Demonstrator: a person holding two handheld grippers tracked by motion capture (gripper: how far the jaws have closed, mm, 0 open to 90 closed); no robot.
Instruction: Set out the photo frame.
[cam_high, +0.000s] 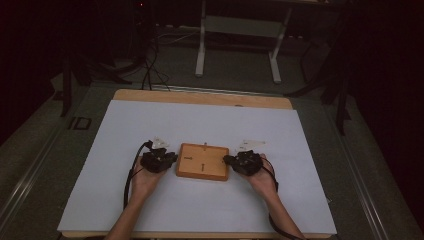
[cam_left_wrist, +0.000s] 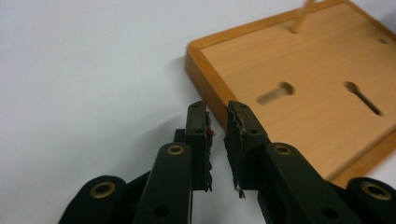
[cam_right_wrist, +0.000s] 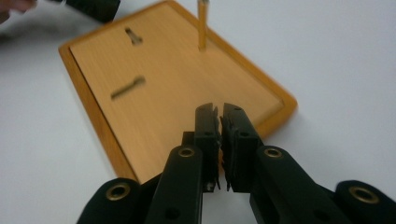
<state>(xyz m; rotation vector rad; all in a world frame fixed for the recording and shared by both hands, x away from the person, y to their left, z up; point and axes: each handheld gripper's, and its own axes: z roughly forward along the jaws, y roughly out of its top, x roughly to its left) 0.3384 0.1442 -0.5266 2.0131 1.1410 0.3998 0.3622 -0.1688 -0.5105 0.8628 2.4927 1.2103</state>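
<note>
Flat rectangular orange-rimmed wooden board (cam_high: 202, 161) lay mid-table on white sheet (cam_high: 200, 210). Left gripper (cam_high: 172, 158) & right gripper (cam_high: 228, 160) flanked its short edges, jaws narrowly parted, holding nothing; open sheet all round.

An orange-brown wooden board (cam_high: 202, 161) lies on a white table cover (cam_high: 150, 210) between black grippers.

A flat wooden board (cam_high: 202, 161) with a raised rim — two keyhole slots, one upright peg (cam_right_wrist: 202, 28) — lies mid-table.
</note>
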